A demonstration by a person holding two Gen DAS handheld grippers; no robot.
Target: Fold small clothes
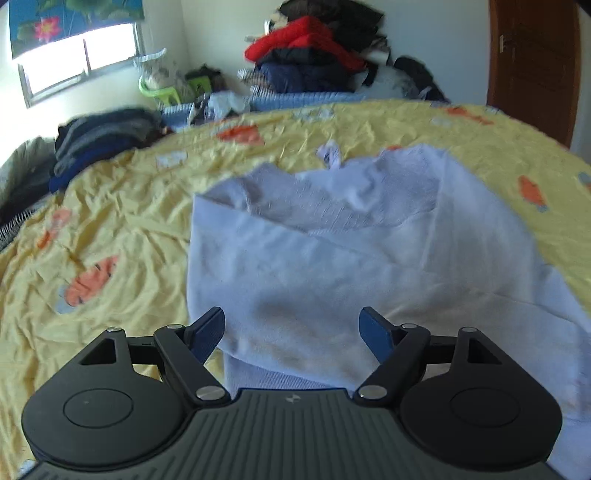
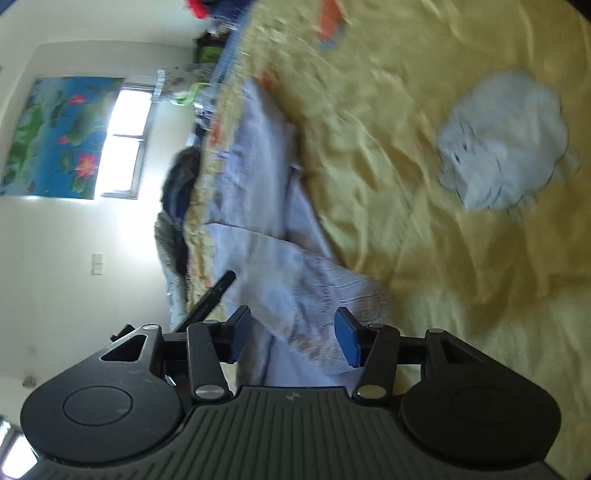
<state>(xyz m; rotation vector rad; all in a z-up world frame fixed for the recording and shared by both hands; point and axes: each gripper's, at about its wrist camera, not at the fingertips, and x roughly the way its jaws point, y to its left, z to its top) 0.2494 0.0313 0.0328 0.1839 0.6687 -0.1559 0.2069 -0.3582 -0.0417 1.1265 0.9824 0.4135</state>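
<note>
A: Where is the garment?

B: A pale blue garment (image 1: pixel 332 266) lies on the bed's yellow sheet (image 1: pixel 122 221), partly folded, one flap laid over its middle and the neck end farthest from the left gripper (image 1: pixel 291 332). In the right wrist view the same garment (image 2: pixel 266 229) runs as a long strip along the sheet (image 2: pixel 424 258).

A: And the left gripper?

B: It hangs over the near hem with its jaws spread wide. The blue pads (image 1: pixel 210 328) sit apart above the cloth and nothing is between them.

A: The right gripper?

B: The right gripper (image 2: pixel 293 334) is rolled sideways, so the room looks tipped over. Its jaws are also apart, somewhat less wide, with the garment's end lying in the gap. I can't tell whether the pads (image 2: pixel 347 334) touch the cloth; they are not closed on it.

A: Anything else on the bed?

B: A small whitish bundle (image 2: pixel 502 144) sits well apart from the garment. A stack of dark clothes (image 1: pixel 103 140) lies at the far left edge, and a heap with a red jacket (image 1: pixel 299 40) is behind the bed. A window (image 1: pixel 81 59) with a flower curtain (image 1: pixel 70 18) is on the far wall.
</note>
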